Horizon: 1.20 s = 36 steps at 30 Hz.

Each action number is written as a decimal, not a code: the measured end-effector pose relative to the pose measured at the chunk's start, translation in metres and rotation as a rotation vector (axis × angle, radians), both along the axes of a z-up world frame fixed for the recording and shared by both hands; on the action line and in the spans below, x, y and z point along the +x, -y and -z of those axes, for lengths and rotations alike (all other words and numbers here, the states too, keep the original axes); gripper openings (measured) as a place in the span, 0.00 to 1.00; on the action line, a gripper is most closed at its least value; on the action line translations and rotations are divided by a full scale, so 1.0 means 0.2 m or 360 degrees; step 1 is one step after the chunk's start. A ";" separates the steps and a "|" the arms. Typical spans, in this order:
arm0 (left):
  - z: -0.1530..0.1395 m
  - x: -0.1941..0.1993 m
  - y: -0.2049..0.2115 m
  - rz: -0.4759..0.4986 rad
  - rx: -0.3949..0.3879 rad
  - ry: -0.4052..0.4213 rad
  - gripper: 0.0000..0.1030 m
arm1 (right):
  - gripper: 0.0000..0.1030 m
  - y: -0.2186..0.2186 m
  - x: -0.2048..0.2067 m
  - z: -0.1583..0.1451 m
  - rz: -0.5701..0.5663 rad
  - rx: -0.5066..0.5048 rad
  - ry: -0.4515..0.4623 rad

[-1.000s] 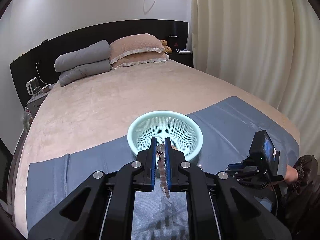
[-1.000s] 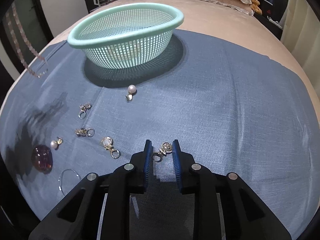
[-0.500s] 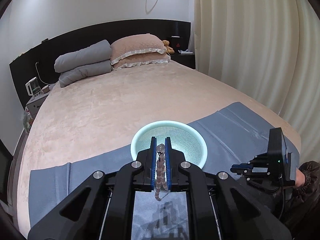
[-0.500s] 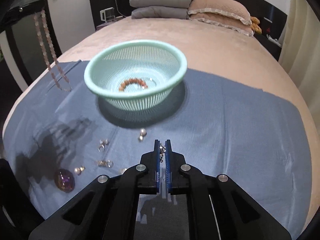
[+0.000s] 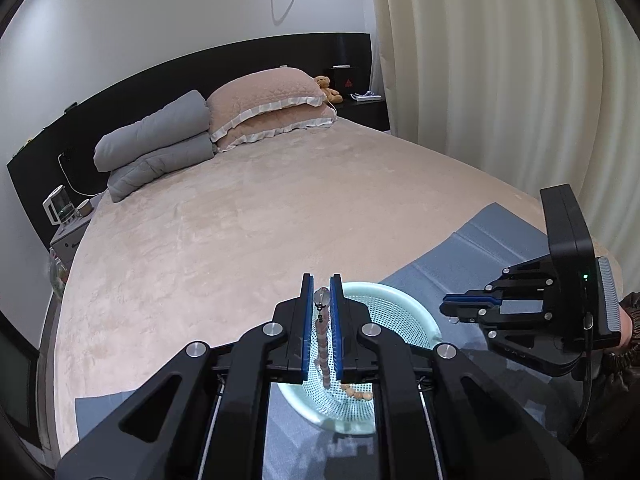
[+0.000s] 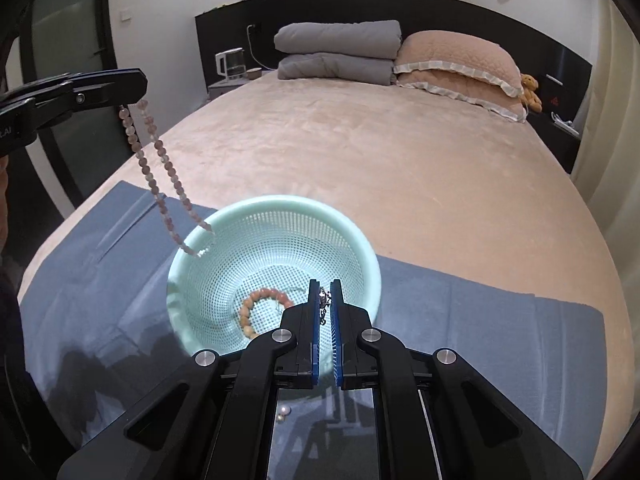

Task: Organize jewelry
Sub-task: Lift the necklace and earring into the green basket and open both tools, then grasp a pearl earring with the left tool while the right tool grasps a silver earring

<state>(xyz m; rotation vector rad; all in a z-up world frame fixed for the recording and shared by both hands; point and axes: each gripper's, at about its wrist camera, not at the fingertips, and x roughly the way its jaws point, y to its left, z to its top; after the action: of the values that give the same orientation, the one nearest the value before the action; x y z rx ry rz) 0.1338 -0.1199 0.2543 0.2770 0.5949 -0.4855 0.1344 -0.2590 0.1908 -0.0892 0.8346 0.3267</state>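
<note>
A mint green mesh basket (image 6: 224, 240) sits on a blue cloth (image 6: 500, 320) on the bed, with an orange bead bracelet (image 6: 256, 304) inside. My left gripper (image 5: 322, 292) is shut on a pink bead necklace (image 5: 322, 344) that hangs over the basket (image 5: 400, 304); in the right wrist view the necklace (image 6: 160, 168) dangles to the basket's left rim. My right gripper (image 6: 325, 294) is shut on a small silver earring (image 6: 323, 300), held above the basket's near side. It also shows in the left wrist view (image 5: 452, 310).
A pearl earring (image 6: 283, 412) lies on the cloth under my right gripper. Pillows (image 6: 456, 64) and a folded grey duvet (image 6: 340, 50) lie at the head of the beige bed (image 5: 248, 208). Curtains (image 5: 500, 80) hang on the right.
Both grippers rose and moved over the basket. The right gripper closed on the earring and lifted it off the cloth. The necklace now hangs at the basket's rim.
</note>
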 end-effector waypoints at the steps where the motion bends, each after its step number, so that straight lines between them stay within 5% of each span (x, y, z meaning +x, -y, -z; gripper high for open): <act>1: 0.02 0.03 0.02 0.0007 0.0004 -0.0011 0.09 | 0.05 -0.01 0.04 0.02 -0.0007 0.0012 -0.0012; 10: 0.43 0.26 0.10 0.0032 0.0052 -0.0234 0.09 | 0.05 -0.08 0.25 0.32 -0.0085 0.0089 -0.0179; 20: 0.80 0.34 0.08 0.0019 0.0060 -0.0445 0.09 | 0.05 -0.15 0.32 0.47 -0.0131 0.0049 -0.0245; 25: 0.81 0.30 0.07 0.0013 0.0093 -0.0468 0.17 | 0.08 -0.18 0.29 0.45 -0.0172 -0.0003 -0.0238; 29: 0.77 0.23 0.04 -0.0007 0.0112 -0.0455 0.47 | 0.08 -0.17 0.24 0.40 -0.0195 -0.0022 -0.0249; 36: 0.66 0.01 -0.07 -0.0046 0.0142 -0.0434 0.53 | 0.09 -0.11 0.08 0.29 -0.0157 -0.0061 -0.0217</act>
<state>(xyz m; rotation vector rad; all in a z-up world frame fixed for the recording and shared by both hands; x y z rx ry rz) 0.1359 -0.1061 0.1216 0.2889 0.8864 -0.4729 0.1509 -0.2368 0.1335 -0.1457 0.9738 0.4130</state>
